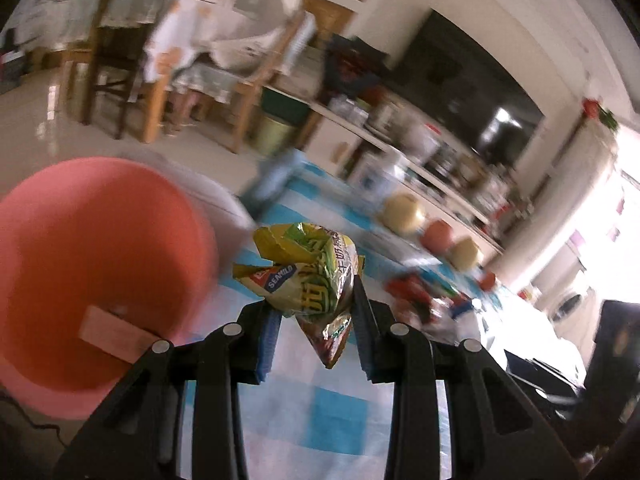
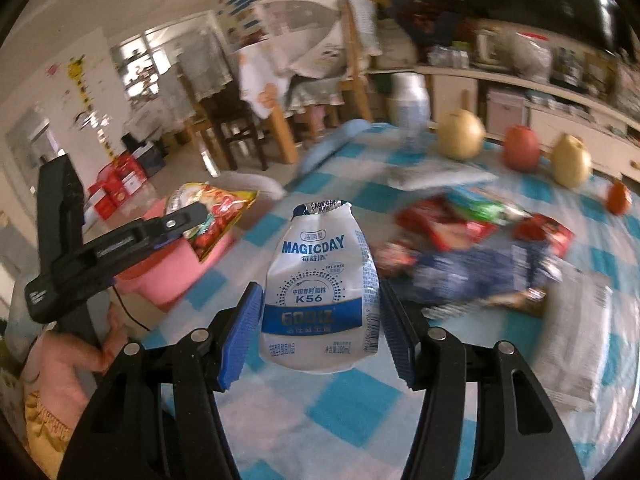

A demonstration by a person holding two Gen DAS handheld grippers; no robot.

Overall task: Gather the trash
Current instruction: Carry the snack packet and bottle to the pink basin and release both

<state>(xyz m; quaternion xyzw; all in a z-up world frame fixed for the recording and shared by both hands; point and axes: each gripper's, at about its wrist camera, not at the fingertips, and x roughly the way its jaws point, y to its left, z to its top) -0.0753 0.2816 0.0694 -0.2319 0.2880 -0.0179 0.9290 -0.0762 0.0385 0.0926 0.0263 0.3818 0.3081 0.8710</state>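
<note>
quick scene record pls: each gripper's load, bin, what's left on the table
left gripper: shut on crumpled snack bag, near the bin
right gripper: shut on flattened white bottle, above the table
bin: pink bucket, beside the table's edge
table: blue checked cloth
left on the table: wrapper pile
other: fruit in a row at the far edge

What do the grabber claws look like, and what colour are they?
Both grabbers are black plastic. The right gripper has bright blue ribbed pads inside its fingers and round silver pins at the joints. The left gripper looks the same. From the side it is a chunky black handle with a thin black cable.
</note>
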